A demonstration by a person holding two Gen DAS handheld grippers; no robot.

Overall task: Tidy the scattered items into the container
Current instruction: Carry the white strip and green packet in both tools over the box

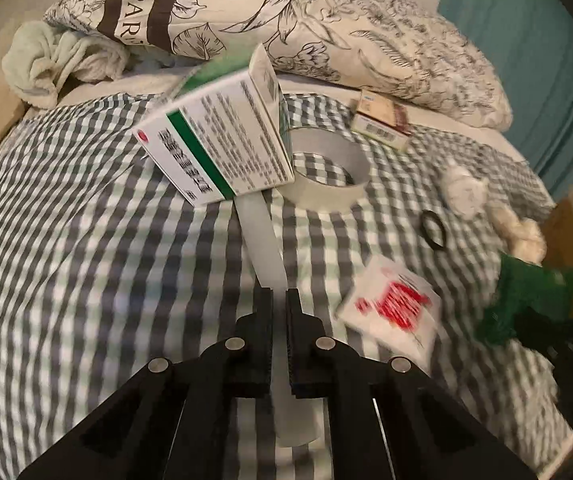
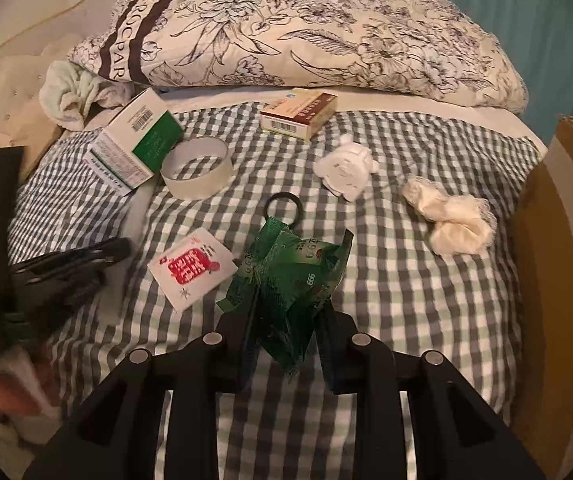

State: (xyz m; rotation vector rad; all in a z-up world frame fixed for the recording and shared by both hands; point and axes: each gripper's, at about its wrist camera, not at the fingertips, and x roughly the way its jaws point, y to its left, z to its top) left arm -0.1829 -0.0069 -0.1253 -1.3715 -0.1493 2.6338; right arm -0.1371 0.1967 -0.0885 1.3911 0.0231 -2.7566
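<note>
1. Your checked bedspread [image 2: 406, 280] carries the clutter, with a cardboard box [image 2: 558, 280] at its right edge.
2. The green-and-white carton [image 1: 222, 148] hangs tilted from a white flap pinched in your left gripper [image 1: 280, 300].
3. Your right gripper [image 2: 286, 312] is clamped on a crumpled green sachet [image 2: 294, 280], lifted clear above the bedspread.

White and green medicine box [image 1: 222, 148] tilted at centre frame, tape roll [image 1: 326, 172] just right of it, brown and cream box [image 1: 382, 124] upper right, red-printed white sachet [image 1: 390, 312] lower right, crumpled green packet [image 2: 290, 288] centre, cardboard container [image 2: 558, 264] at right edge.
</note>
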